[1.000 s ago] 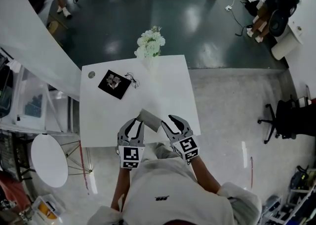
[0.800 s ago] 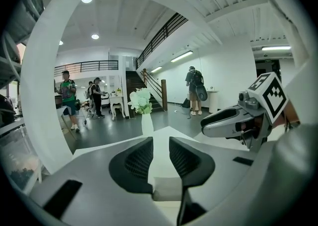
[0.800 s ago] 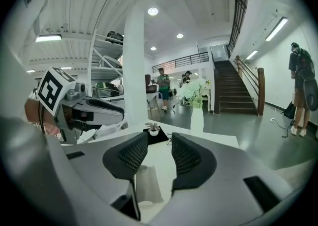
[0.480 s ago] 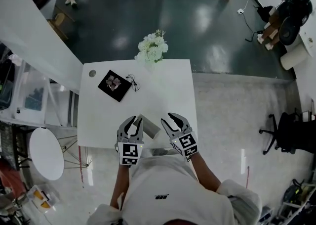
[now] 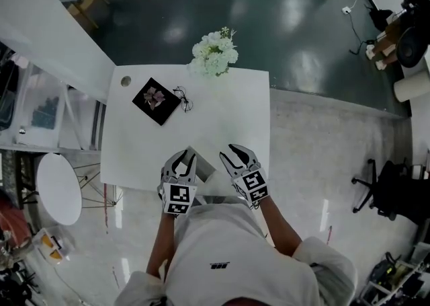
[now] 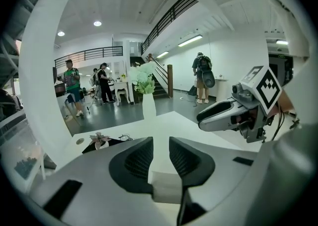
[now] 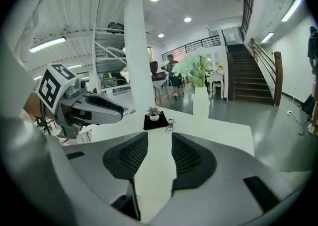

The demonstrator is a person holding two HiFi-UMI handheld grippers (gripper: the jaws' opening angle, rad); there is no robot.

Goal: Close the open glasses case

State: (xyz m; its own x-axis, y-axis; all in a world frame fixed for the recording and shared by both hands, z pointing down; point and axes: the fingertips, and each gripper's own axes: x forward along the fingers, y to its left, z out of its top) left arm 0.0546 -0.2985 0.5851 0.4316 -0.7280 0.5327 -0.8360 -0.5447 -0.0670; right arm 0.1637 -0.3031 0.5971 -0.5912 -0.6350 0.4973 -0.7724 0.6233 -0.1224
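Note:
The glasses case (image 5: 203, 167), a pale grey box, lies near the front edge of the white table (image 5: 228, 116), between my two grippers. My left gripper (image 5: 181, 161) is at the case's left end with its jaws a little apart. In the left gripper view a pale part of the case (image 6: 166, 189) shows between the jaws near their base, behind the left gripper's tips (image 6: 160, 143). My right gripper (image 5: 234, 155) stands open just to the right of the case. Nothing but bare table shows between its jaws (image 7: 160, 138). Whether the lid is up or down is hard to tell.
At the back left lie a black mat with a small potted plant (image 5: 156, 100) and a pair of glasses (image 5: 183, 100). A white vase of flowers (image 5: 215, 54) stands at the far edge. A small round insert (image 5: 125, 81) sits in the table's far left corner.
The head camera has shifted, so the table sits lower left in view. My left gripper has closed in on the case's left end. The right gripper stays beside the case.

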